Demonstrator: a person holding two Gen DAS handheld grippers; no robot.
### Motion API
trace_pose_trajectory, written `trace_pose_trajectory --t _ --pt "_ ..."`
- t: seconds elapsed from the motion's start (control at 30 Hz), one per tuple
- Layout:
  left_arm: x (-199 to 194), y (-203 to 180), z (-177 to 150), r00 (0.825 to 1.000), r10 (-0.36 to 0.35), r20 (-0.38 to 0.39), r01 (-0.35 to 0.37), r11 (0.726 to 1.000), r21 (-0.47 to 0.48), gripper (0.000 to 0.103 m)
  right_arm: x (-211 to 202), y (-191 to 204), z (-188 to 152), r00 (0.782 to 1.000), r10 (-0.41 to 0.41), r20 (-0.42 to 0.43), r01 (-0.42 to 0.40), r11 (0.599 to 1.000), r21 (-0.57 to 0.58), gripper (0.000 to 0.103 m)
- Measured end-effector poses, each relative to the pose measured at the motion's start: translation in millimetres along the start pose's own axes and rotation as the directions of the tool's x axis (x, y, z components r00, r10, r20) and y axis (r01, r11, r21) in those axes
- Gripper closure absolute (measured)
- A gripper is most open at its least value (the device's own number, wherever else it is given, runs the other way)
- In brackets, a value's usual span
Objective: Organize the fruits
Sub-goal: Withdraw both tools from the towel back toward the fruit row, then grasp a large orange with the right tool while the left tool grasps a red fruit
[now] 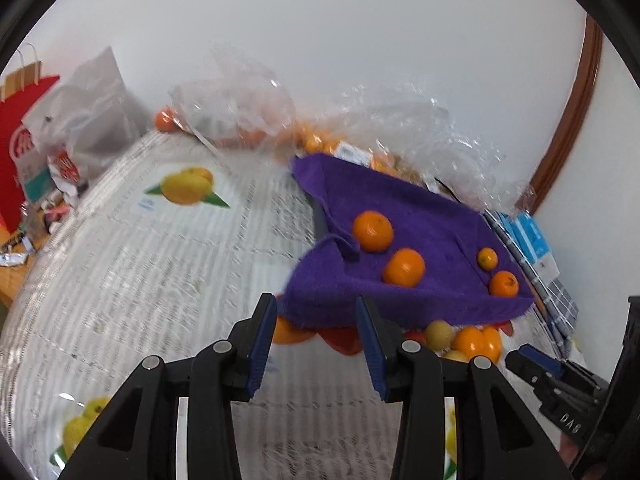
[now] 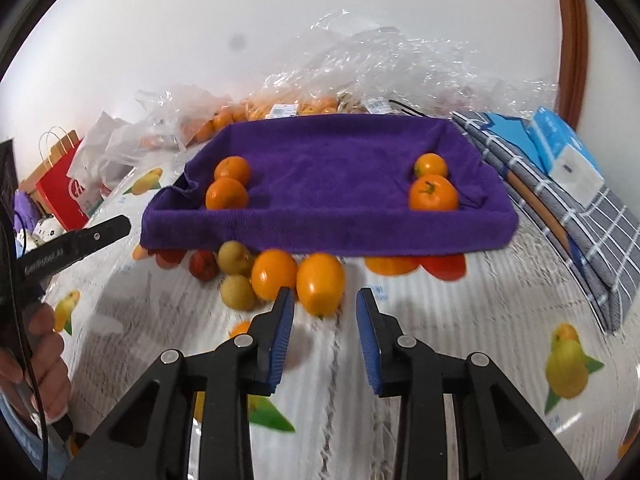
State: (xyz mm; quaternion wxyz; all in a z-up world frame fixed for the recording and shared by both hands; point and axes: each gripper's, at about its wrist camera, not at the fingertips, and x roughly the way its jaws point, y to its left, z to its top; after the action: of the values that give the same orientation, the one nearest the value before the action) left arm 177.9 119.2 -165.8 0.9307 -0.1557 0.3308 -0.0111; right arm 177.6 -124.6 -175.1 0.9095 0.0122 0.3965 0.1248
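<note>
- On the table [image 2: 420, 320], spread with a white cloth printed with lemons, stood a tray draped in a purple towel [image 2: 332, 176].
- Four oranges lay inside the towel-lined tray: two touching at its left end [image 2: 227, 194] and two touching at its right end [image 2: 433, 193].
- Just in front of the tray, loose fruit lay on the table: two orange citrus side by side [image 2: 320, 289], two pale yellow-green round fruits [image 2: 239, 292], a small red one [image 2: 203, 265], and more orange and red pieces partly hidden under the towel's edge.
- The right hand-held gripper [image 2: 325, 334] pointed at the nearer orange citrus; its blue pads stood apart with a plain gap, and nothing was between them.
- The left hand-held gripper [image 1: 316, 348] hovered before the tray's left corner, jaws parted and holding nothing.
- Behind the tray lay crumpled clear plastic bags [image 2: 360, 64] with more oranges inside.
- A grey checked cloth [image 2: 580, 216] lay beside the tray on the right.
</note>
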Motion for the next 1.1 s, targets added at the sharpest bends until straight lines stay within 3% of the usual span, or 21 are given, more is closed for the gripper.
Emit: trace_pose_trajectory --t 0.3,0.53,0.9,1.1 --pt "8.7 2.7 -0.2 0.996 -0.074 -0.051 0.072 0.997 -0.039 0.061 24.4 -6.6 8.8 0.998 0.051 -0.046 -0.05 0.999 0.012 0.071" --pt "6.1 -1.8 -0.2 0.999 -0.049 -0.025 0.048 0.999 -0.003 0.061 32.4 -12.4 7.1 0.992 0.111 -0.051 -0.108 0.993 0.057 0.072" --pt "3.3 -3.2 -0.3 0.998 -0.053 -0.014 0.054 0.998 0.012 0.061 4.3 -36.0 -13.4 0.999 0.026 -0.047 -0.024 0.998 0.05 0.072" --pt "4.9 1.0 -0.2 0.996 -0.081 -0.027 0.08 0.997 -0.015 0.061 8.1 -41.4 -17.4 0.997 0.031 -0.066 -0.027 0.998 0.057 0.067"
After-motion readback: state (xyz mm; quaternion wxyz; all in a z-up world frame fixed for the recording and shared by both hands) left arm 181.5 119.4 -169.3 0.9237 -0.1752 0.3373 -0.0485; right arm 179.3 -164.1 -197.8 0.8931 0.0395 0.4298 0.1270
